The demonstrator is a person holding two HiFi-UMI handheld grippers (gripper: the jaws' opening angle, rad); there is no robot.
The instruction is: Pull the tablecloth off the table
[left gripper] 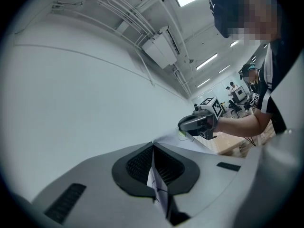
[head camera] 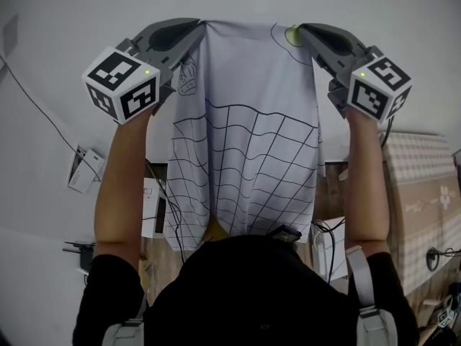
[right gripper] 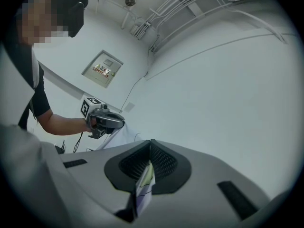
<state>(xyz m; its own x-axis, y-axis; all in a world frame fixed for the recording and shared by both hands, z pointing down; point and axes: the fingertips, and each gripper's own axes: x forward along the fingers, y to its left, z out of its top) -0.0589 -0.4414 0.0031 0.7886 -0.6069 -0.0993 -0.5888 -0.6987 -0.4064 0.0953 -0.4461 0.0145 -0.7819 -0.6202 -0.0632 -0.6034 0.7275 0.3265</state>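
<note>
1. White fabric with a black grid, the tablecloth (head camera: 252,121) hangs in the air in front of me against a pale wall.
2. My left fingers (head camera: 169,34) are pressed together, pinching its top left corner.
3. My right fingers (head camera: 328,38) are pressed together too, pinching the top right corner.
4. Its top edge runs between both grips, and the lower edge hangs free near my chest.

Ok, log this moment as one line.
left gripper: shut on white grid-printed tablecloth corner | right gripper: shut on other corner | tablecloth: hangs down between both
</note>
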